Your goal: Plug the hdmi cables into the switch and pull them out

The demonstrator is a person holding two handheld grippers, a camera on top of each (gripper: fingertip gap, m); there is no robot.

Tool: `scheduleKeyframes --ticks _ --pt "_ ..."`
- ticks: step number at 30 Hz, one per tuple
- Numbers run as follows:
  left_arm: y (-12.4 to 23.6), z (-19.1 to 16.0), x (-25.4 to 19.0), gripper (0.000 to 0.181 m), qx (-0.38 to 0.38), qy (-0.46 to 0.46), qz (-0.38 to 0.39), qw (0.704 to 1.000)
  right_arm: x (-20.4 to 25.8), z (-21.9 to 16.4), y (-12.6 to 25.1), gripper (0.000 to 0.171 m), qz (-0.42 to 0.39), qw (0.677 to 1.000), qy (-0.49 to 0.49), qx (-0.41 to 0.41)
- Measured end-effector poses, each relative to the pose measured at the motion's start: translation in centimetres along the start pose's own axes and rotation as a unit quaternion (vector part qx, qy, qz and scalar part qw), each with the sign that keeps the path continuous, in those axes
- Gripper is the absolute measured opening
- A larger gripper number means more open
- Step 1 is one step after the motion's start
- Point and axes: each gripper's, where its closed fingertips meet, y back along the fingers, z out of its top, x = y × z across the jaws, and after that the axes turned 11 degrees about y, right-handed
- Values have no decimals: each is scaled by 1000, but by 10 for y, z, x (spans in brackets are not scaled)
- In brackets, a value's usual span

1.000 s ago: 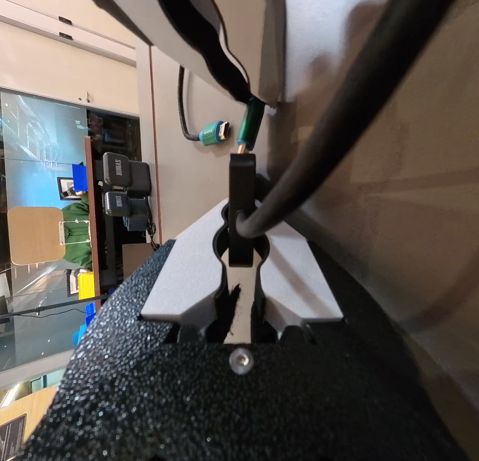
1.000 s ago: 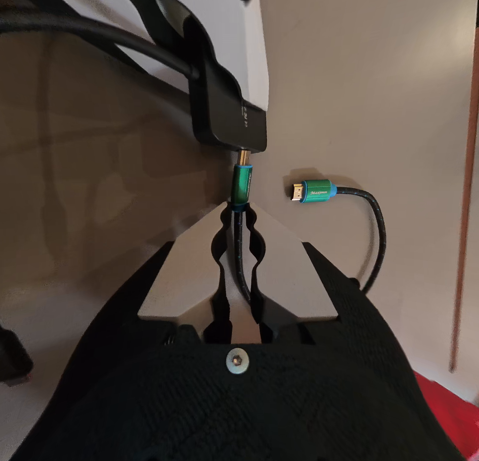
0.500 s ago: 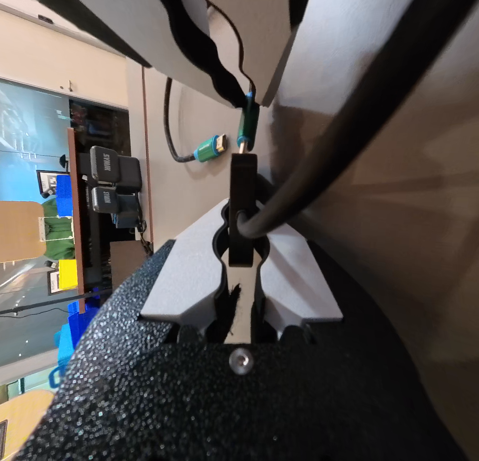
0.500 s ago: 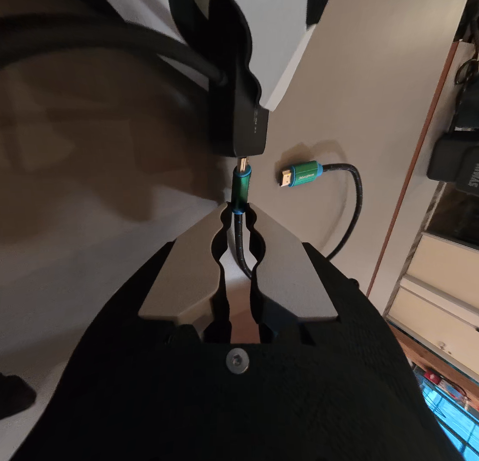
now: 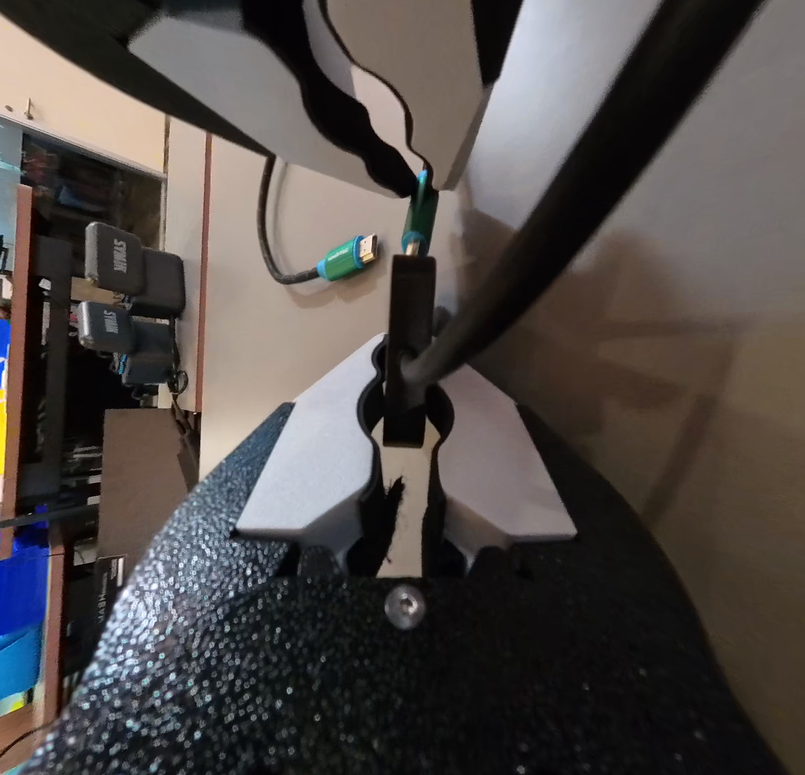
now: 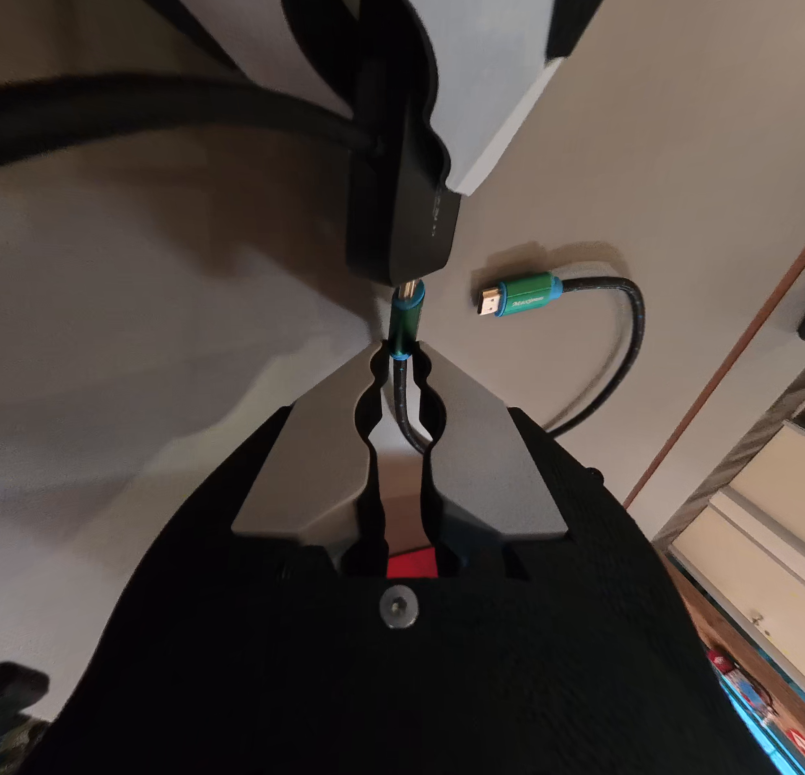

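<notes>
My left gripper [image 5: 409,349] is shut on a slim black switch [image 5: 413,305], held edge-on, with a thick black cable [image 5: 566,196] running up and right from it. My right gripper [image 6: 400,346] is shut on the rear of a green HDMI plug [image 6: 403,318]. The plug's gold tip meets the end of the switch [image 6: 400,222], and some gold still shows. In the left wrist view the right gripper [image 5: 424,185] comes in from above with the plug [image 5: 420,218]. A second green HDMI plug [image 6: 527,296] lies loose on the beige table [image 6: 653,166]; it also shows in the left wrist view [image 5: 348,257].
The loose plug's braided cable [image 6: 627,353] loops on the table beside my right gripper. The table's brown edge [image 6: 714,383] runs close by, with pale cabinet drawers [image 6: 740,536] beyond. Black boxy devices [image 5: 113,266] sit on a shelf past the table edge [image 5: 204,275]. Some 6 cm of space lies between my two pairs of fingers.
Both grippers have tilted and shifted together, so the background has swung round. The held plug stays at the switch's end and now sits slightly angled to it. The loose plug has not moved.
</notes>
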Motion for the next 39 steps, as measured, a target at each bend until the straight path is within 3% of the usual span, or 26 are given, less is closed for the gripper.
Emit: scheduleKeyframes --ticks 5,11,17,22,28,31,39 --pt "0 0 0 11 -2 1 -6 1000 0 2 -2 9 4 1000 -16 -18" --pt "0 -1 -1 12 5 1 -17 1000 2 4 -2 16 -13 990 -80 -114" --pt "1 0 -2 12 6 7 -22 1000 7 -12 0 26 -96 970 -123 -188" --pt "0 1 -4 12 4 -10 -15 1000 9 -19 -1 23 -113 956 -155 -222" --pt "0 1 -7 12 -2 -50 1 999 3 -21 -7 23 -25 954 -190 -232" --pt "0 2 -8 12 -5 -68 16 998 9 -17 -7 7 23 948 -203 -245" --pt "1 -2 -5 11 9 -90 97 991 13 -11 -3 4 -73 943 -214 -246"
